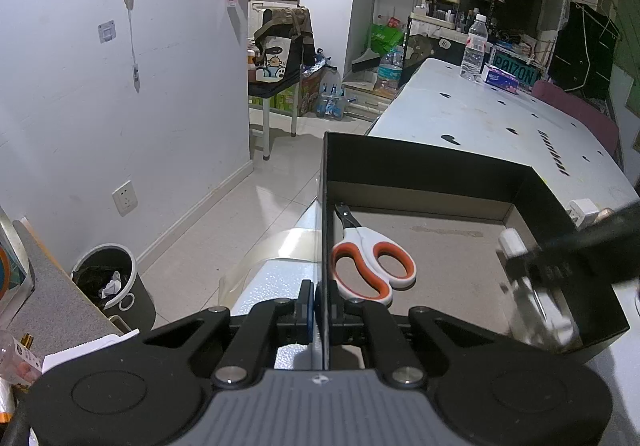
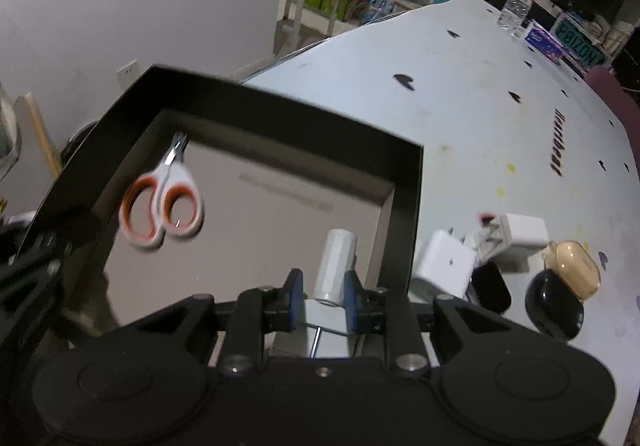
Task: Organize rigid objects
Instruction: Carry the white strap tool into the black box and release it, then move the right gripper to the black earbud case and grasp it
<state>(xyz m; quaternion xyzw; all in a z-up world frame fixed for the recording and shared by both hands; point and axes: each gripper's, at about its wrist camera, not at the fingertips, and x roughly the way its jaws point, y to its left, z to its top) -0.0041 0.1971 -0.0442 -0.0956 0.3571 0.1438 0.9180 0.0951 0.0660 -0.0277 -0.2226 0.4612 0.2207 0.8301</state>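
The left hand-held gripper (image 1: 321,306) sits at the bottom centre of its own view with its jaws pinched tight on the near wall of the black box (image 1: 420,166), one pad outside and one inside, so it appears to be steadying the box on the white surface (image 1: 480,114). In the right wrist view the right hand-held gripper (image 2: 322,296) stands over the lower right part of the box, its blue pads closed on a small white cylindrical object (image 2: 334,266) that looks like a stapler or small plastic tool; the blur leaves its exact kind unclear. Orange-and-white scissors (image 2: 162,206) already lie on the box floor toward the left wall, tips pointing to the far corner. Outside the box, at the right of that view, wait a white charger block (image 2: 442,264), a second white adapter (image 2: 522,232), a beige earbud case (image 2: 572,266) and a dark rounded item (image 2: 554,304), all close together on the surface. The step in hand appears to be the placing of the white object into the box. The next move likely calls for lowering it until it rests on the cardboard floor, clear of the scissors, then opening the jaws and lifting out over the right wall toward the waiting items, while the left grip keeps the box from sliding.
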